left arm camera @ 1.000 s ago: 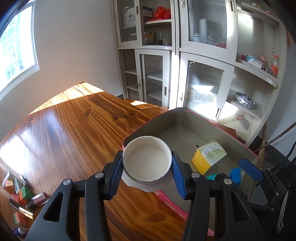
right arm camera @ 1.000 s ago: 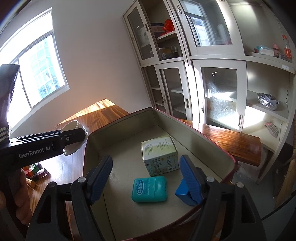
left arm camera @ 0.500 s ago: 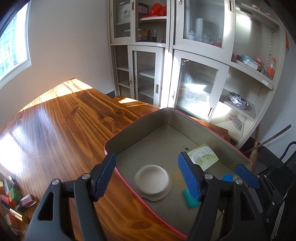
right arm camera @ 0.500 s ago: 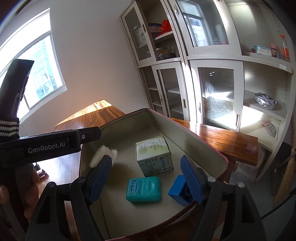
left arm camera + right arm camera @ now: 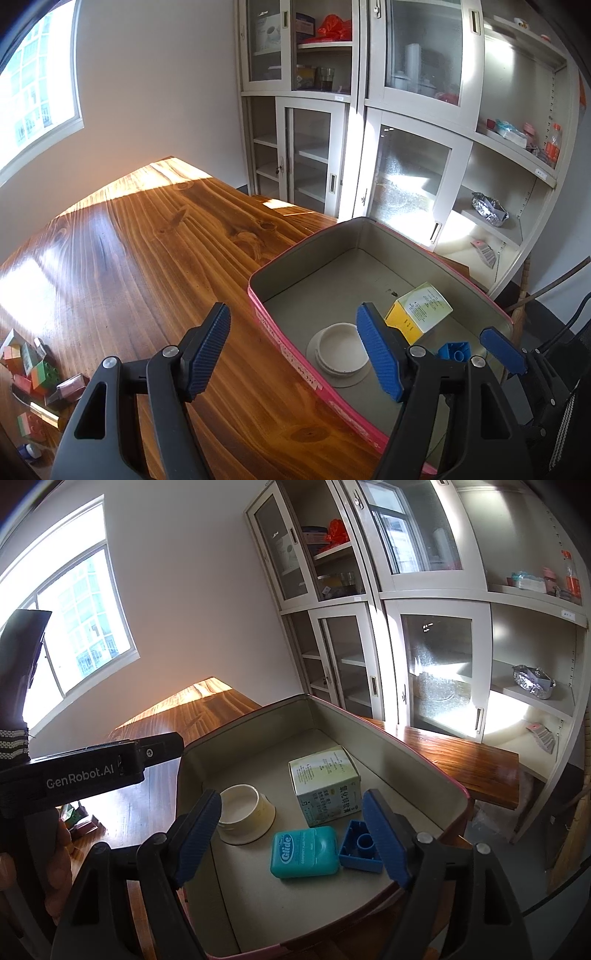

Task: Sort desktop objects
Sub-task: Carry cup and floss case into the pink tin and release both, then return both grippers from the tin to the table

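Note:
A pink-rimmed metal tin (image 5: 284, 332) (image 5: 258, 720) stands on the wooden table (image 5: 147, 258). Inside lie a white round jar lid (image 5: 341, 352) (image 5: 245, 810), a yellow-and-white box (image 5: 419, 310) (image 5: 325, 782), a teal Glide floss case (image 5: 304, 851) and a blue brick (image 5: 454, 350) (image 5: 360, 849). My left gripper (image 5: 295, 347) is open and empty above the tin's near rim. My right gripper (image 5: 291, 838) is open and empty, over the tin's near side.
Several small bricks and bottles (image 5: 33, 373) lie at the table's left front edge. Glass-door cabinets (image 5: 369, 110) stand behind the table. The left gripper's body (image 5: 92, 771) shows at the left of the right wrist view.
My left gripper held the white lid over the tin, opened and dropped it inside, then drew back toward the table side. The right gripper barely moved.

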`<state>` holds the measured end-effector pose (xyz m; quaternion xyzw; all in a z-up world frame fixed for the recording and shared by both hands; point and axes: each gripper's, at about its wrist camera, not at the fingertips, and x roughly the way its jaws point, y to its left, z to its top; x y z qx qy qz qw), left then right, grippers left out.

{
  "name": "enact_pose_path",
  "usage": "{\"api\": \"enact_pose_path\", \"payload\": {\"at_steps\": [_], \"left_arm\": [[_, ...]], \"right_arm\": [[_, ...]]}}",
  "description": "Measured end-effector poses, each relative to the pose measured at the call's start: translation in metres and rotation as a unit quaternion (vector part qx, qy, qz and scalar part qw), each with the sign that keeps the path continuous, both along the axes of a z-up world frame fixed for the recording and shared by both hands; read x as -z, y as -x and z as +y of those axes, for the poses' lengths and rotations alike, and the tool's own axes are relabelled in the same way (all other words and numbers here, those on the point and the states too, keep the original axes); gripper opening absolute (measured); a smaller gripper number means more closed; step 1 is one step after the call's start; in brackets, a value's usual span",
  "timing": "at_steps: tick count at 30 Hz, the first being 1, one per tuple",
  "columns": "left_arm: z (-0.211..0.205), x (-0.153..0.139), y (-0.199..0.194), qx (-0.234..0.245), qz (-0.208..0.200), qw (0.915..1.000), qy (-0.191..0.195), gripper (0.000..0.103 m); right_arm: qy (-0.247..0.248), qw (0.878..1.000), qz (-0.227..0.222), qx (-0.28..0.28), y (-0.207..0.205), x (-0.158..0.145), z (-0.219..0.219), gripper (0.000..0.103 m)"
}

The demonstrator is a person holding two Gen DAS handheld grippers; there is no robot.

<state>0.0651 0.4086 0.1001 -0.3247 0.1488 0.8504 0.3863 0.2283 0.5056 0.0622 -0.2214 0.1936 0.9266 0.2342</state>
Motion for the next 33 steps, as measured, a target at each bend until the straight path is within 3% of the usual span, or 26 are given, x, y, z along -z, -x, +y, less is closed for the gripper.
{"api": "enact_pose_path", "payload": {"at_steps": [33], "left_arm": [[-0.118, -0.001, 0.036, -0.096, -0.017, 0.9948, -0.029, 0.075]], "right_arm": [[-0.019, 0.997, -0.02, -0.065, 0.041, -0.008, -0.072, 0.083]]}}
